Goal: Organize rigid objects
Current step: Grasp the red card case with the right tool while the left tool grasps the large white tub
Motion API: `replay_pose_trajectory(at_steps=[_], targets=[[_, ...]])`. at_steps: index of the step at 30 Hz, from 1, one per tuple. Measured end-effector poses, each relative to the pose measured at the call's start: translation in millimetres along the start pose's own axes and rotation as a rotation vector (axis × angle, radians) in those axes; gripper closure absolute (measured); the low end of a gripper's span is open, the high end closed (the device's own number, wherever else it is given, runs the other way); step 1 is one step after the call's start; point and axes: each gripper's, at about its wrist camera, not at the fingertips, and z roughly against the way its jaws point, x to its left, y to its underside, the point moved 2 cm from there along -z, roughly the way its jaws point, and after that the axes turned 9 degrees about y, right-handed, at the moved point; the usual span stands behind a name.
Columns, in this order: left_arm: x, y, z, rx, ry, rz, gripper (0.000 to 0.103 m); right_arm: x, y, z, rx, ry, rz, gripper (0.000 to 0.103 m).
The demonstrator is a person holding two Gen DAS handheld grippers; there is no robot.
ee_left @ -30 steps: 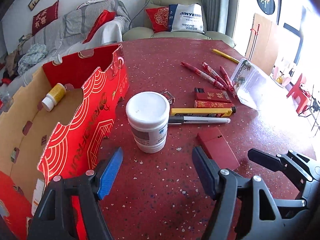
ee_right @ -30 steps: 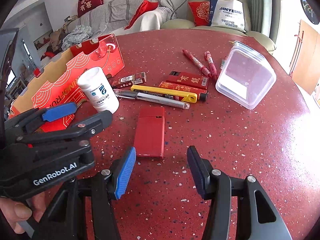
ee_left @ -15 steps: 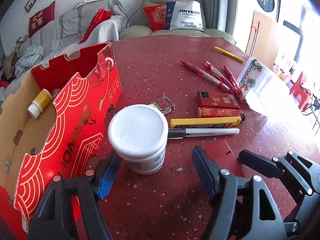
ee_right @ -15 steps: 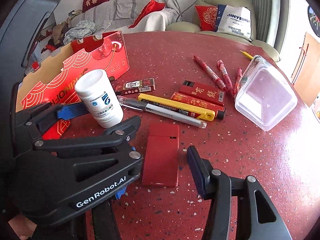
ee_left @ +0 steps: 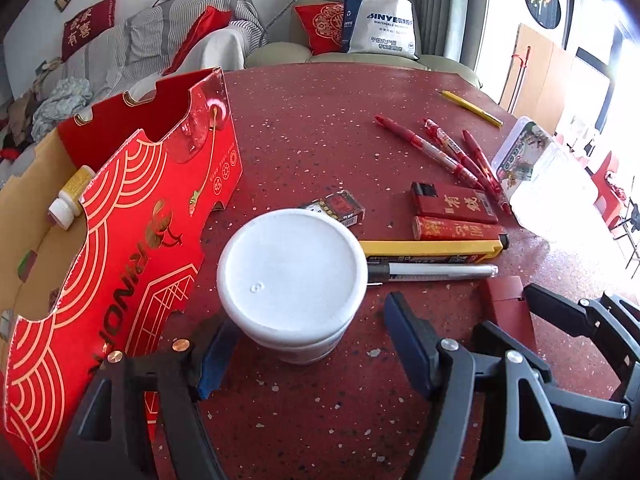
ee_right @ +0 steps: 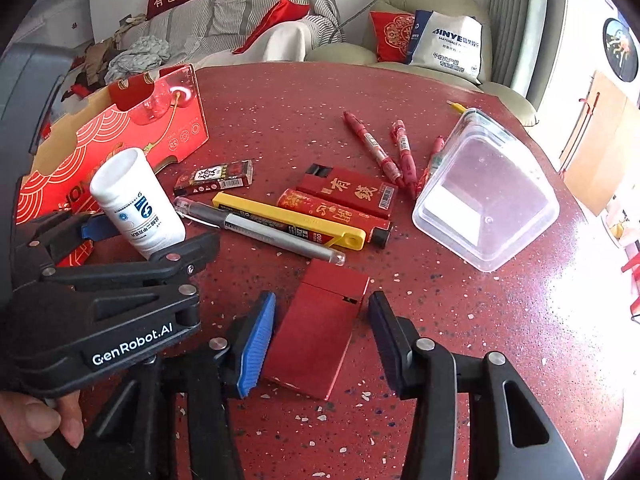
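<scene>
A red speckled worktop (ee_right: 500,320) holds scattered stationery and small containers.

The left hand-held gripper (ee_left: 308,344) stands open around a white bottle (ee_left: 292,280). The bottle is upright on the worktop, between the blue pads. The left pad (ee_left: 216,352) sits just beside the bottle's base; whether it touches cannot be told. The right pad is clearly apart from it. In the right wrist view the bottle (ee_right: 136,204) shows a blue printed label, and fingers (ee_right: 44,420) of the person's hand appear at the lower left edge.

The right hand-held gripper (ee_right: 320,332) straddles a flat red case (ee_right: 316,328) lying on the worktop. Its jaws have just been closing and stand partly open. The blue left pad (ee_right: 256,344) is right at the case's edge, while the dark right pad keeps a small gap.

Left of the bottle stands a red cardboard box (ee_left: 132,248) with gold line patterns, open at the top. A small yellow bottle (ee_left: 72,196) with a white cap lies inside it.

Beyond the case lie a silver pen (ee_right: 260,228), a yellow utility knife (ee_right: 288,220), two red packs with gold characters (ee_right: 344,200), a small dark pack (ee_right: 216,176) and three red pens (ee_right: 400,152). A clear plastic tub (ee_right: 488,192) rests tilted at the right.
</scene>
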Motion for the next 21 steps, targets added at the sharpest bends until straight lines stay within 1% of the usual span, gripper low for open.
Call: replay_pose_trajectory(at_steps=[3, 6, 9, 13, 19, 21], targets=[[1.5, 1.4, 1.9, -0.003, 0.025, -0.004, 0.029, -2.1, -0.6, -1.9, 0.001, -0.007, -0.001, 0.059], [1.6, 2.7, 3.8, -0.004, 0.037, -0.008, 0.029, -5.2, 2.1, -1.0, -0.002, -0.008, 0.001, 0.063], [1.6, 3.6, 3.9, 0.0, 0.031, -0.014, 0.029, -9.3, 4.2, -0.9, -0.003, -0.01, -0.002, 0.064], [1.0, 2.7, 3.0, 0.007, 0.022, -0.034, 0.029, -10.0, 4.8, -0.9, -0.003, 0.002, 0.001, 0.064], [-0.4, 1.9, 2.3, 0.008, 0.02, -0.036, 0.029, -9.7, 5.0, -0.6, -0.003, 0.002, 0.0, 0.064], [-0.4, 2.1, 2.2, 0.01, 0.024, -0.039, 0.027, -10.1, 5.0, -0.7, -0.003, 0.002, 0.001, 0.064]])
